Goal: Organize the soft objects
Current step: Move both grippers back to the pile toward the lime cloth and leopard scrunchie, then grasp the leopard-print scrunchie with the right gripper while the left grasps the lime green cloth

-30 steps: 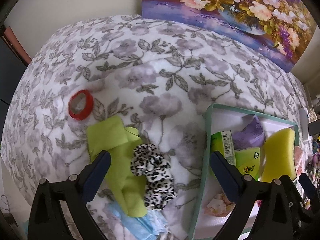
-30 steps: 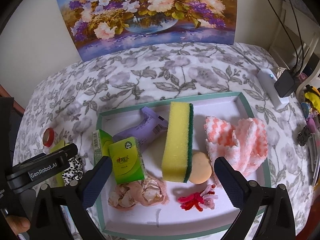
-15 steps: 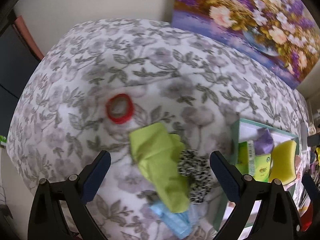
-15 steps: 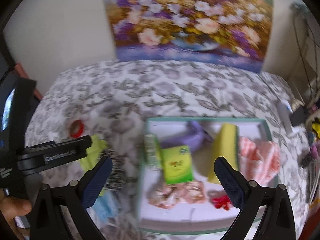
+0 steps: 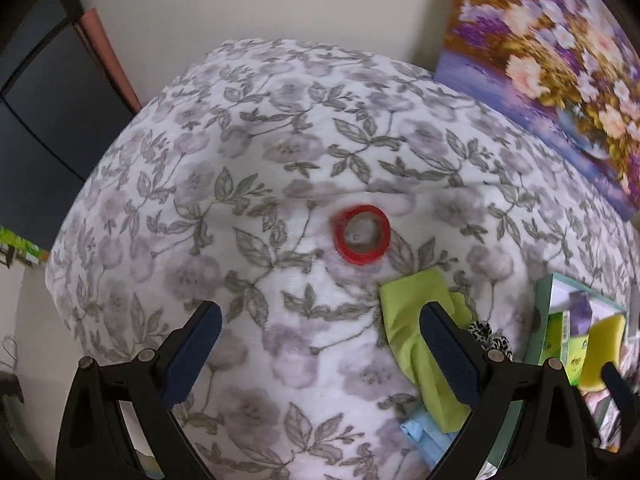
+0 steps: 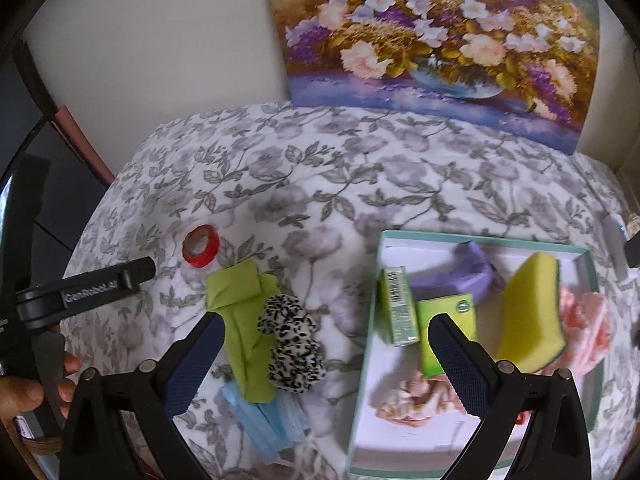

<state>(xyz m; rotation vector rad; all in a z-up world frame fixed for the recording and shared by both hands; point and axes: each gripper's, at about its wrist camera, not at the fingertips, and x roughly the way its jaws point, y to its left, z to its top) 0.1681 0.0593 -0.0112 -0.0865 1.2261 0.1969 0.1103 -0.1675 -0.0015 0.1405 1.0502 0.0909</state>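
Both views have swung left over the last second. The left gripper [image 5: 320, 340] had the leopard scrunchie [image 5: 490, 338] centred between its fingers; now that sits off past the right finger, and the red tape roll [image 5: 363, 235] is ahead of the gap. The right gripper [image 6: 326, 346] was over the tray [image 6: 370, 316]; now it frames the leftover pile beside the tray.

Fingers: both grippers spread wide, nothing held in either.

Still loose on the floral-covered bench [image 6: 320, 184]: green folded cloth [image 6: 240, 320], leopard scrunchie [image 6: 290, 344] lying partly on it, blue face mask [image 6: 266, 420] tucked under their near end, red tape roll [image 6: 201, 246] just beyond the cloth. The tray already holds a yellow sponge [image 6: 532, 312], green tissue packs [image 6: 448, 320], a purple pack, pink cloth.

Read: sorting mostly done, the left pile remains. The right gripper looks lined up for the scrunchie or cloth; the left gripper's target is unclear, possibly the tape.
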